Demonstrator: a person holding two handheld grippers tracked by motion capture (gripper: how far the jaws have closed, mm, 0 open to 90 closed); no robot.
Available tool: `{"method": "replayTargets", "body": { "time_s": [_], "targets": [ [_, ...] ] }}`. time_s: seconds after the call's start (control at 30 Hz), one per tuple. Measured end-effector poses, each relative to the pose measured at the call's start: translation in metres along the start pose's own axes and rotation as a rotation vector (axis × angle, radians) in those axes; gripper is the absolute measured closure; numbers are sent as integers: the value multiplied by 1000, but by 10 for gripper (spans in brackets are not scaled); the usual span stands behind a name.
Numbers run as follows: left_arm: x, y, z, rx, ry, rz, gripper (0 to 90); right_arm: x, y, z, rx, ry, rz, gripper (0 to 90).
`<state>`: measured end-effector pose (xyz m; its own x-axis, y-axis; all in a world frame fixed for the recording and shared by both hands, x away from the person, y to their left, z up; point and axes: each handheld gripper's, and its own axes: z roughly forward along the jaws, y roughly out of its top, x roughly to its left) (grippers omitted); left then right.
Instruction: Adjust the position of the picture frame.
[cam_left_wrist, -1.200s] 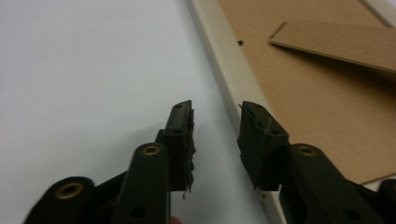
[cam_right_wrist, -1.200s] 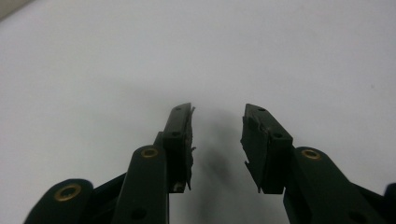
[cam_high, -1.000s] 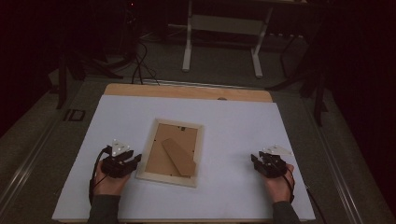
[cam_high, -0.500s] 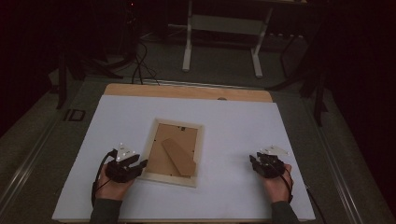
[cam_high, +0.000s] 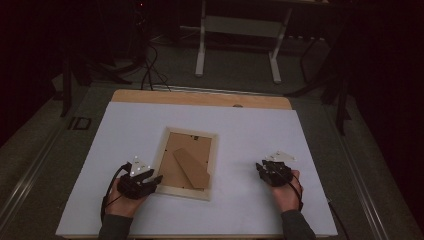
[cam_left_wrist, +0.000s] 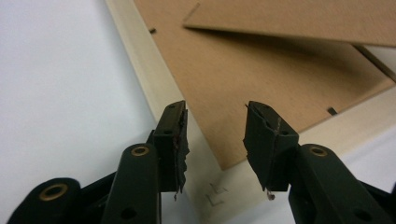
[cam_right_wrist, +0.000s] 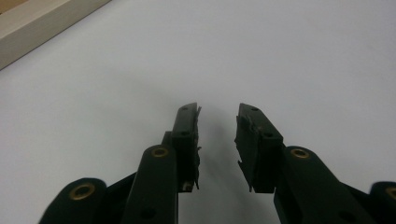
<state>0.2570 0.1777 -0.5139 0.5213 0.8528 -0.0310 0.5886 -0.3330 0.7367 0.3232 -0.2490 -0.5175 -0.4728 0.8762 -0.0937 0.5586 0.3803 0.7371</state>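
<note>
Frame (cam_high: 186, 162) lies face-down mid-table; left gripper (cam_left_wrist: 215, 135) has moved in since a second ago, jaws parted over the frame's near-left corner, nothing gripped; right gripper (cam_right_wrist: 217, 135), right of frame, jaws just narrowing on nothing; grasp appears imminent.

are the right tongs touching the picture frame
Apart. In the high view, bare white table lies between the right tongs and the picture frame.

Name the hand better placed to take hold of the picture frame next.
Left. Its tongs stand open over the picture frame's near corner; the right tongs, just closing on nothing, hover over bare white table.
</note>
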Motion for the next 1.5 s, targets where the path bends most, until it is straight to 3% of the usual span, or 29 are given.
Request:
{"method": "replayTargets", "body": {
  "time_s": [0.23,0.5,0.6,0.77,0.87,1.17,1.4,1.5],
  "targets": [
    [-6,-2,1,10,-38,14,699,6,18,14,-7,57,-14,726],
    [-9,-7,-2,14,-91,20,768,26,49,34,-22,124,-65,832],
    [-12,-8,-2,26,-102,37,806,32,55,41,-16,142,-76,885],
    [-14,-10,-2,27,-143,64,876,36,59,49,-5,157,-74,898],
    [-17,-10,-3,35,-162,91,900,42,64,59,2,193,-64,899],
    [-21,-14,-5,50,-165,106,900,58,83,73,3,207,-106,900],
    [-27,-21,-5,116,-137,157,900,71,94,87,8,209,-131,900],
    [-27,-21,-5,115,-139,146,900,74,96,91,13,210,-133,899]
  ]
}}
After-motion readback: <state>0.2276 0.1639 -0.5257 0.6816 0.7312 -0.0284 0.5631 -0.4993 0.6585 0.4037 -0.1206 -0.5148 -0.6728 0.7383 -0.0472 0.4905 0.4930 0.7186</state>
